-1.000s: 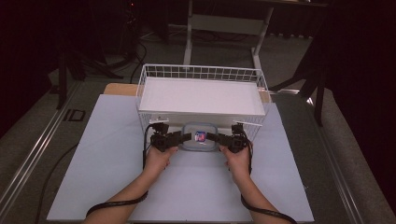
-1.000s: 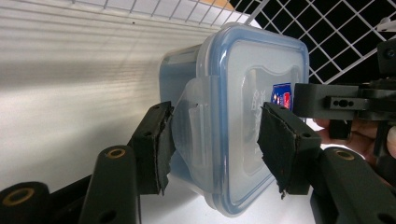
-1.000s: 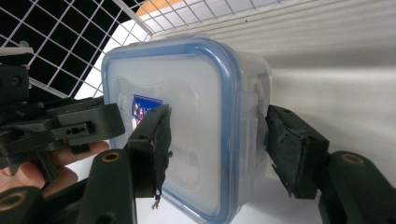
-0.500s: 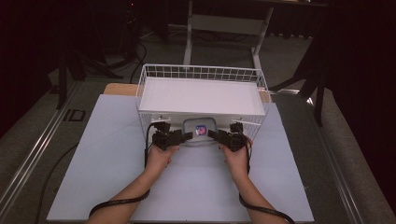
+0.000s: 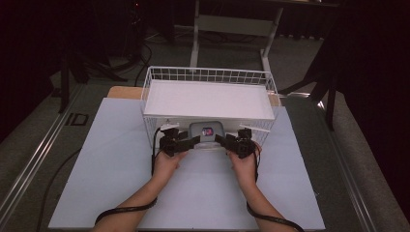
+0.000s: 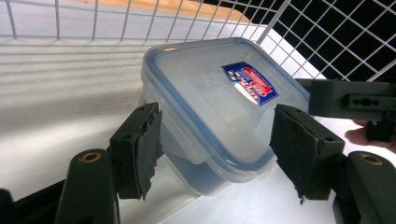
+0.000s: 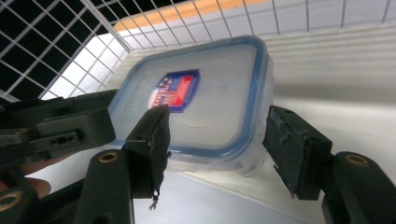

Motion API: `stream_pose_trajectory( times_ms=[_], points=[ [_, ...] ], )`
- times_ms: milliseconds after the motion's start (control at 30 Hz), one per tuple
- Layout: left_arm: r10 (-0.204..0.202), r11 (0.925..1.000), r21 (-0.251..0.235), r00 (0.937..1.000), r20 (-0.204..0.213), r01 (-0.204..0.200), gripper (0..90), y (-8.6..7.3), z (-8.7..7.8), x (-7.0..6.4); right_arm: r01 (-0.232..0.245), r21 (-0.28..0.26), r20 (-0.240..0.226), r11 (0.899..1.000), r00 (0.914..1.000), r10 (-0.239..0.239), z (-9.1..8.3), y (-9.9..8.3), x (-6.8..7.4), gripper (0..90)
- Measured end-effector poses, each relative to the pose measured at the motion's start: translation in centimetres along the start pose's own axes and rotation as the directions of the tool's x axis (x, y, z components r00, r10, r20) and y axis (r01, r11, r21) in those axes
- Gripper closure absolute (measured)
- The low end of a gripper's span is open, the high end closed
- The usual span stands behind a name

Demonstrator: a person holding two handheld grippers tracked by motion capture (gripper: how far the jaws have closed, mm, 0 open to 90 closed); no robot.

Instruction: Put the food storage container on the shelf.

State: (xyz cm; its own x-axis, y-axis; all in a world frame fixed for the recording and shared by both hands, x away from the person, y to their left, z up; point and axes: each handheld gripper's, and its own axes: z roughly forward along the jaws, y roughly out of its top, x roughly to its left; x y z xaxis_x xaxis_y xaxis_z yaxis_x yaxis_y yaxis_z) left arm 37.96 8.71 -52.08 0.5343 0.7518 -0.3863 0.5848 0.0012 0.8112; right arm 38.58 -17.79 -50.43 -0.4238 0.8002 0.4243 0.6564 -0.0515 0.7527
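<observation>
Tongs on both sides: left tongs (image 5: 193, 140) and right tongs (image 5: 221, 139) stand released, flanking the lidded box (image 5: 207, 131) inside the wire basket (image 5: 208, 75), likely steadying its placement.

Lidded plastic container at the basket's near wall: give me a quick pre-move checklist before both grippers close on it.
1. Lid seated on the plastic container: ok.
2. Left gripper open, jaws either side of a container corner: ok.
3. Right gripper open, jaws straddling the near edge: ok.
4. Pads touching the container: cannot tell.
5. Container is inside the wire basket: ok.
6. Container sitting level: not ok, it looks tilted.
</observation>
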Motion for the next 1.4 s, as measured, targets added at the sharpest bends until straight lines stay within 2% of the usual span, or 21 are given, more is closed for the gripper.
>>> stream_pose_trajectory(
  times_ms=[33, 67, 133, 167, 233, 300, 333, 367, 433, 467, 533, 567, 600, 667, 800, 933, 1000, 1100, 1200, 1300, 1400],
  points=[
    [0.015, 0.9999, -0.004, 0.9999, 0.003, -0.015, 33.8, -0.1, -0.1, -0.2, -0.006, 0.004, 0.006, 1.0, 1.0, 0.006, -0.3, 0.0, 0.3, 39.9],
    [0.035, 0.9993, -0.008, 0.9994, -0.006, -0.035, 30.8, -0.1, -0.4, -0.4, 0.013, -0.004, 0.001, 1.0, 0.9999, -0.013, -0.5, -0.1, 0.5, 39.4],
    [0.077, 0.9968, -0.024, 0.9969, 0.018, -0.076, 29.9, -0.3, -1.1, -0.5, 0.04, -0.019, -0.002, 0.999, 0.9992, -0.04, -1.0, -0.2, 0.9, 39.4],
    [0.08, 0.9964, -0.029, 0.9963, 0.029, -0.079, 27.8, -0.4, -1.3, -0.7, 0.05, -0.024, -0.007, 0.998, 0.9987, -0.05, -1.3, -0.3, 1.1, 39.4],
    [0.125, 0.9911, -0.052, 0.9913, 0.042, -0.123, 24.7, -0.9, -1.9, -1.2, 0.075, -0.022, -0.03, 0.997, 0.9967, -0.075, -1.6, -0.6, 1.6, 39.3],
    [0.165, 0.9852, -0.058, 0.9845, 0.061, -0.161, 16.7, -1.5, -2.3, -1.6, 0.1, -0.022, -0.053, 0.995, 0.9934, -0.101, -1.8, -1.1, 2.1, 39.4],
    [0.165, 0.9852, -0.058, 0.9845, 0.061, -0.161, 13.8, -1.5, -2.3, -1.6, 0.1, -0.022, -0.053, 0.995, 0.9934, -0.101, -1.8, -1.1, 2.1, 39.4],
    [0.194, 0.9806, -0.05, 0.9764, 0.096, -0.19, 13.8, -1.9, -2.8, -2.0, 0.113, -0.021, -0.061, 0.993, 0.9916, -0.114, -1.9, -1.5, 2.3, 40.1],
    [0.201, 0.9795, -0.045, 0.9699, 0.138, -0.196, 6.7, -2.3, -3.3, -2.3, 0.16, -0.013, -0.069, 0.987, 0.9847, -0.16, -1.9, -2.2, 2.8, 45.2],
    [0.193, 0.9811, -0.034, 0.9702, 0.146, -0.19, 3.2, -2.4, -3.7, -2.5, 0.178, -0.009, -0.064, 0.984, 0.982, -0.178, -1.9, -2.4, 3.0, 50.5],
    [0.201, 0.9795, -0.026, 0.9679, 0.15, -0.2, 2.5, -2.7, -4.7, -2.9, 0.211, 0.008, -0.055, 0.978, 0.9762, -0.21, -1.8, -2.8, 3.4, 56.8],
    [0.201, 0.9795, -0.026, 0.9679, 0.15, -0.2, 2.5, -2.7, -4.7, -2.9, 0.217, 0.015, -0.048, 0.976, 0.9752, -0.216, -1.8, -3.0, 3.6, 67.3],
    [0.237, 0.9714, -0.031, 0.9589, 0.156, -0.235, 2.5, -2.9, -6.6, -3.6, 0.22, 0.029, -0.055, 0.975, 0.9743, -0.218, -1.5, -3.1, 3.7, 81.4],
    [0.244, 0.9697, -0.038, 0.9564, 0.16, -0.242, 2.5, -3.0, -7.8, -3.8, 0.225, 0.05, -0.038, 0.973, 0.974, -0.223, -1.1, -3.2, 3.7, 89.7],
    [0.221, 0.9753, -0.029, 0.9602, 0.172, -0.219, 2.5, -3.4, -10.2, -3.7, 0.215, 0.053, -0.036, 0.975, 0.9762, -0.214, -0.4, -3.2, 3.5, 90.0],
    [0.211, 0.9774, -0.033, 0.9661, 0.148, -0.209, 2.6, -4.4, -12.2, -3.3, 0.204, 0.072, -0.025, 0.976, 0.9789, -0.203, 0.3, -3.0, 3.4, 90.0],
    [0.217, 0.9762, -0.034, 0.9667, 0.136, -0.214, 2.5, -5.0, -13.0, -3.2, 0.19, 0.075, -0.019, 0.979, 0.9817, -0.189, 0.7, -2.9, 3.2, 89.9],
    [0.218, 0.976, -0.039, 0.9654, 0.143, -0.214, 2.6, -5.8, -13.4, -3.1, 0.175, 0.078, -0.025, 0.981, 0.9845, -0.173, 1.2, -3.1, 3.2, 90.0],
    [0.2, 0.9797, -0.04, 0.9696, 0.141, -0.197, 2.6, -6.4, -13.5, -2.8, 0.198, 0.089, -0.015, 0.976, 0.9801, -0.198, 1.7, -3.2, 3.6, 90.0],
    [0.201, 0.9793, -0.049, 0.9715, 0.126, -0.196, 2.6, -6.9, -13.4, -2.5, 0.188, 0.078, -0.012, 0.979, 0.9822, -0.188, 2.1, -2.9, 3.8, 90.0],
    [0.203, 0.9786, -0.065, 0.9698, 0.136, -0.196, 2.6, -7.0, -13.3, -2.3, 0.184, 0.063, -0.008, 0.981, 0.983, -0.183, 2.5, -2.5, 3.9, 89.9]
  ],
)
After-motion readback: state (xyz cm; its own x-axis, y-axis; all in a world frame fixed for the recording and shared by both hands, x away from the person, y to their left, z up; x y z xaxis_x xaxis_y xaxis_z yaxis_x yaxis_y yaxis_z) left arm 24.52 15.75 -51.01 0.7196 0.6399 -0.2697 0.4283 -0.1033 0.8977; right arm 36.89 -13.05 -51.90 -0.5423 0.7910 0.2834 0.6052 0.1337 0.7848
